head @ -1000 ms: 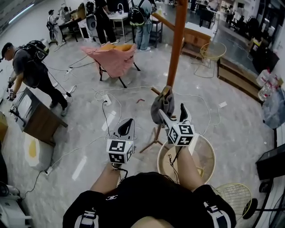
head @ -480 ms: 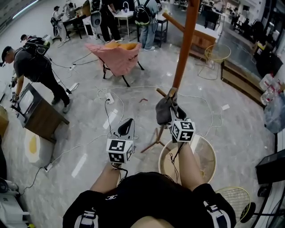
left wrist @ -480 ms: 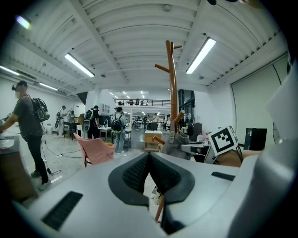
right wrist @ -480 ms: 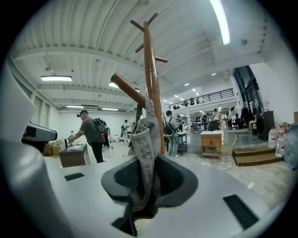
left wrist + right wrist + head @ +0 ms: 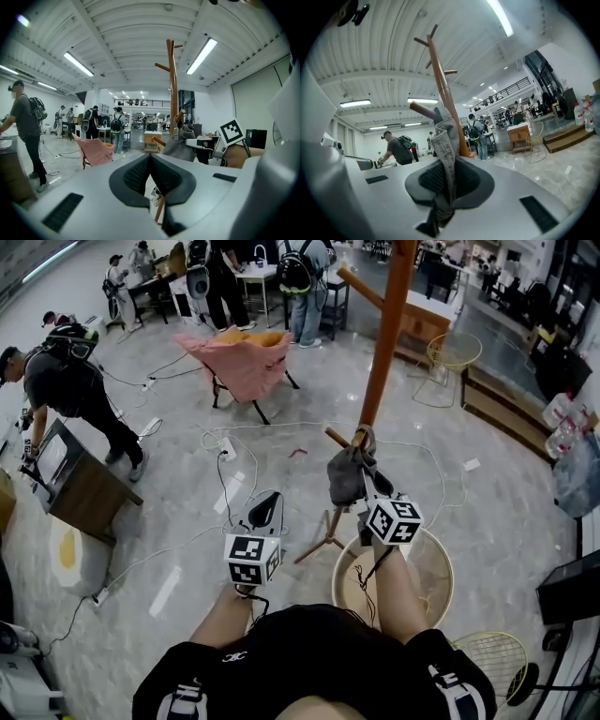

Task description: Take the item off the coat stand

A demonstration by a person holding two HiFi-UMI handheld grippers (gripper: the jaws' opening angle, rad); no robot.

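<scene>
A tall brown coat stand [image 5: 380, 343] rises from the floor ahead of me. A grey cloth item [image 5: 345, 474] hangs from a low peg on it. My right gripper [image 5: 375, 488] is at the item's lower right; its jaws are closing, and in the right gripper view the grey fabric [image 5: 445, 136] runs down between the pads, pinched by the right gripper [image 5: 449, 180]. My left gripper [image 5: 265, 507] hovers to the left of the stand, apart from it. In the left gripper view the left gripper [image 5: 150, 171] has its pads together with nothing between them, and the grey item [image 5: 180, 145] hangs to the right.
A round wicker basket [image 5: 436, 568] sits under my right forearm beside the stand's splayed leg [image 5: 314, 545]. Cables and a power strip [image 5: 225, 448] lie on the floor. A pink folding chair [image 5: 239, 357] stands behind. A wooden desk [image 5: 89, 493] and a bent-over person [image 5: 66, 390] are at left.
My right gripper moved forward and up to the hanging grey item, and its wide-open jaws closed onto the fabric. The left gripper stayed where it was.
</scene>
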